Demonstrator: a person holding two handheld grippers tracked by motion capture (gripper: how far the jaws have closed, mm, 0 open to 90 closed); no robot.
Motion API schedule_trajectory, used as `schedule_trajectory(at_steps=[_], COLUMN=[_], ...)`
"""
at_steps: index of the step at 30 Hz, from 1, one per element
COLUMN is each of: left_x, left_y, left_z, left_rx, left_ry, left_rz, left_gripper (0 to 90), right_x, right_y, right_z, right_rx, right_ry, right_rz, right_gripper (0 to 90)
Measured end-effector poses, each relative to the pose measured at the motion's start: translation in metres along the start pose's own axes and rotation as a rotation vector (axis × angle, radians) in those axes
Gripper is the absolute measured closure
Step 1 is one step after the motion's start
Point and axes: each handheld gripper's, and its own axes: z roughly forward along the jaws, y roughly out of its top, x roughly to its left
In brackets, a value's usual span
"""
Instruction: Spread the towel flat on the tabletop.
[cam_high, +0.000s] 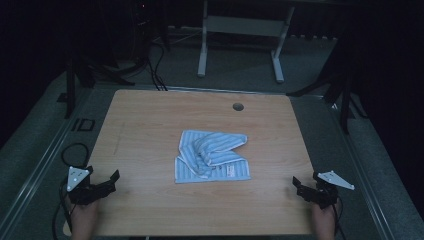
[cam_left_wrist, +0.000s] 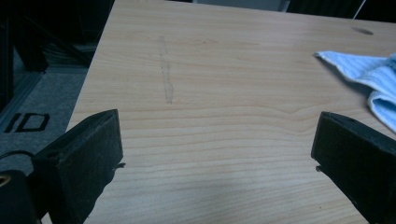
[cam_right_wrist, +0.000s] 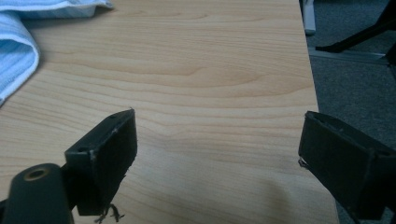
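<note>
We find a light blue striped towel (cam_high: 212, 155) lying crumpled and partly folded near the middle of the tabletop (cam_high: 150, 115), a little toward the near edge. Its flat lower layer runs left to right, parallel to the near edge; a bunched fold lies across it on a slant toward the far right.

The left tool (cam_high: 111, 181) sits just inside the near left corner, its jaws wide apart and holding nothing. The right tool (cam_high: 299, 186) sits at the near right corner, jaws likewise spread wide and empty. Neither touches the towel; both stand well apart from it.

The relation that governs the coming move: the towel lies forward and inward of both tools, to the right of the left tool and to the left of the right tool. We judge the left tool slightly nearer, facing the towel's near left corner; the right tool faces its near right corner. A matched inward reach looks likely.

The high view alone gives the towel's whole outline and both tools together. The left gripper view shows the towel's left point (cam_left_wrist: 369, 77) at its upper right, plus a faint scuff (cam_left_wrist: 166, 70) on the wood. The right gripper view shows the towel's rounded fold (cam_right_wrist: 18, 51) at its upper left and the tabletop's right edge with grey floor (cam_right_wrist: 355, 74) beyond.
</note>
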Motion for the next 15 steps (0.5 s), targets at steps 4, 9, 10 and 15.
schedule_trajectory(at_steps=[4, 9, 10, 15], left_x=[-0.003, -0.007, -0.008, -0.010], left_y=[0.002, 0.005, 0.005, 0.009], left_z=[-0.003, -0.003, -0.003, 0.000], left_rx=[0.045, 0.157, 0.173, 0.268], left_ry=[-0.019, -0.041, -0.049, -0.109], left_rz=[-0.024, 0.057, 0.071, 0.170], left_gripper=[1.9, 2.0, 2.0, 1.9], right_x=[-0.001, 0.002, 0.002, 0.004], right_y=[0.000, 0.001, 0.001, 0.009], right_z=[-0.001, 0.002, 0.003, 0.004], right_rx=[0.004, 0.042, 0.048, 0.113], right_ry=[0.011, 0.050, 0.058, 0.156], right_rz=[0.014, -0.023, -0.034, -0.100], right_gripper=[13.6, 13.3, 13.2, 12.7])
